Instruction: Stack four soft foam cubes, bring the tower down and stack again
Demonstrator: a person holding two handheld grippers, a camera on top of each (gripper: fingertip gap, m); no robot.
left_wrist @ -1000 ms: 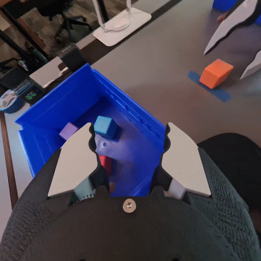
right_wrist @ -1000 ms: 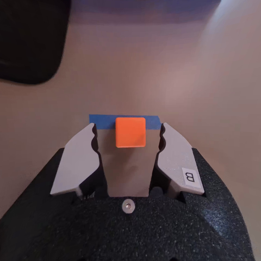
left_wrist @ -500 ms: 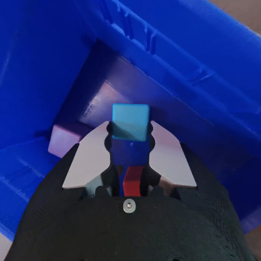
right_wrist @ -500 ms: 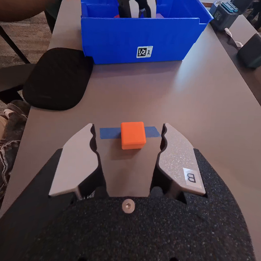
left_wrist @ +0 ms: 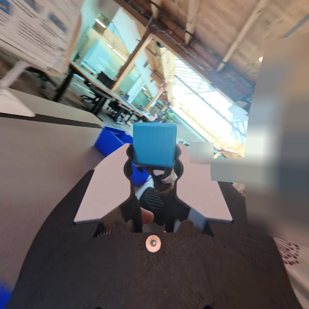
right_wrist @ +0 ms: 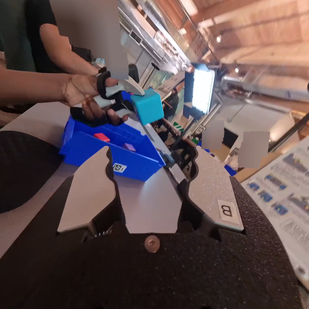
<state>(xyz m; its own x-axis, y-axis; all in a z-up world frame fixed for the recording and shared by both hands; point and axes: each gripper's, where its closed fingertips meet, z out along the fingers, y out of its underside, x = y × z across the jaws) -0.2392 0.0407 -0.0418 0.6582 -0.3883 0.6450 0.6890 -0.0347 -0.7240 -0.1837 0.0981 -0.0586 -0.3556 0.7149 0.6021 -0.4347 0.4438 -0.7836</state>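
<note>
— Where's the blue cube [left_wrist: 154, 145] right now?

— Pinched at the tips of the left claw [left_wrist: 154, 156], its fingers closed on two opposite faces. It's lifted clear above the blue bin [right_wrist: 107, 155], which sits on the worktop [right_wrist: 147, 197]. In the right wrist view the same cube [right_wrist: 148, 107] hangs tilted in the air, one corner down.

— And the right claw [right_wrist: 151, 164]?

— Spread wide, holding nothing — only bare worktop shows between its fingers. It points toward the bin, with the left claw up and to its left.

— So what does the next move turn on?

— I'd judge it's the carry: the cube has to travel from over the bin toward the right claw's side of the worktop, and level out on the way. The stacking spot itself isn't in either view, so I can't say how far off it is.

— Other cubes?

— A red cube [right_wrist: 102, 137] and a purple cube [right_wrist: 129, 147] lie in the bin, apart from each other.
</note>
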